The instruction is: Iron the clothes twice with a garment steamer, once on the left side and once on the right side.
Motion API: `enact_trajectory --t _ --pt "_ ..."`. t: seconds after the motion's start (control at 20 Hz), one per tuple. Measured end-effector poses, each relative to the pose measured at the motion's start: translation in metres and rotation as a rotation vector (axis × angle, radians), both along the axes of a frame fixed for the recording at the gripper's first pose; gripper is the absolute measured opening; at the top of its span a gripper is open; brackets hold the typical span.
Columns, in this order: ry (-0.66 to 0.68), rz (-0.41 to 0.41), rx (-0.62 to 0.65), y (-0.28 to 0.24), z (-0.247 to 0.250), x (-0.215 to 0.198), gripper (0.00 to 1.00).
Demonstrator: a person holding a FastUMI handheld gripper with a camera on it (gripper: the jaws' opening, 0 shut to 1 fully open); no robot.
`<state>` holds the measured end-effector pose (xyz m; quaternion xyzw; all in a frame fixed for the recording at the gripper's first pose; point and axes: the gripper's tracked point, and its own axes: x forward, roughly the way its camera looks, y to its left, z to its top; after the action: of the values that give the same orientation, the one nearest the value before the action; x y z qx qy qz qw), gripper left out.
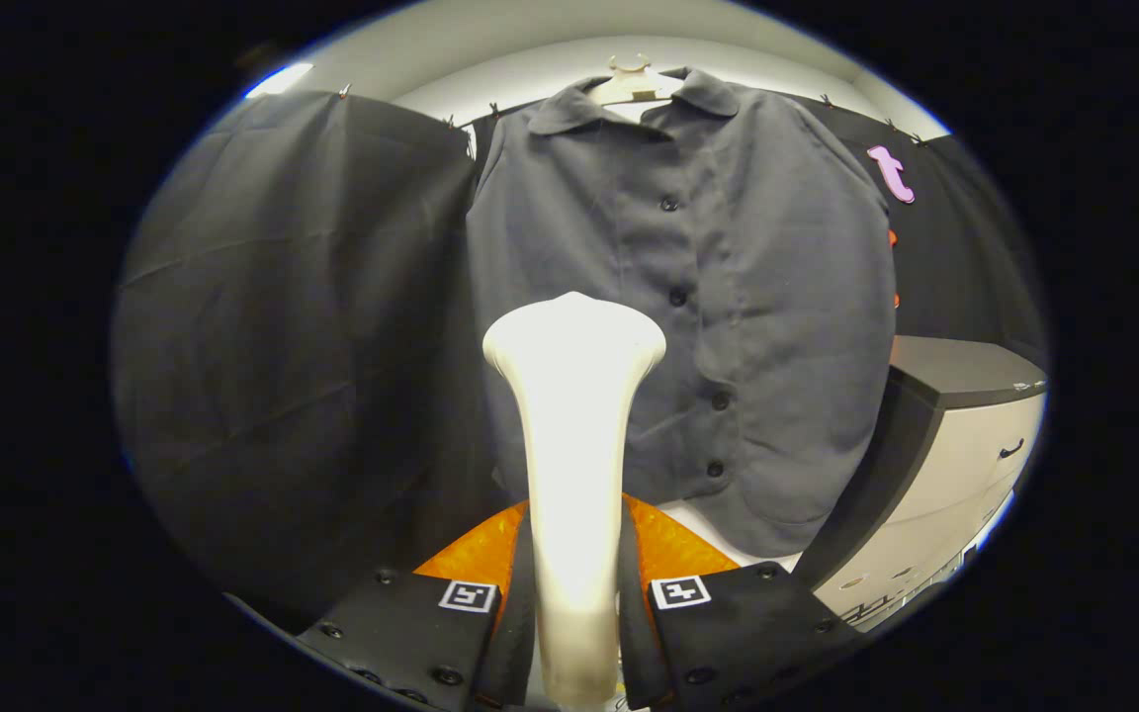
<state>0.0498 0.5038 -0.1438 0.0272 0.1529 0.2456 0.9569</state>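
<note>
Grey cloth, matte and faintly creased, made up the shirt (718,297) you faced: a collared, button-front garment hung on a pale hanger (634,84) against the booth's black wall cloth, its dark buttons running down the placket and soft folds gathering toward the hem. Smooth, glossy cream plastic formed the garment steamer (572,445), a slim neck that rose from between your fingers and flared into a broad, rounded head. That head stood upright in front of the shirt's lower left panel, level with the middle buttons; whether it touched the fabric, you could not have told from this view. Your gripper (574,603) was clamped on the steamer's neck, one finger pressed to each side of it, with a square marker on top of each finger and the handle running down out of sight between them. You held the tool pointing straight ahead at the shirt, roughly level, the steamer slightly left of the button line. Beyond the shirt's right edge stood a cabinet (965,435) with a dark flat top and pale drawer fronts, well apart from the steamer.
</note>
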Motion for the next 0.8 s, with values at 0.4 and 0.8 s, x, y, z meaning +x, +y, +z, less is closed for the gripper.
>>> enact_trajectory --t 0.4,0.8 --pt "-0.145 -0.139 0.051 -0.107 0.077 -0.009 0.43" --pt "-0.163 -0.281 0.038 -0.215 0.088 -0.03 0.43"
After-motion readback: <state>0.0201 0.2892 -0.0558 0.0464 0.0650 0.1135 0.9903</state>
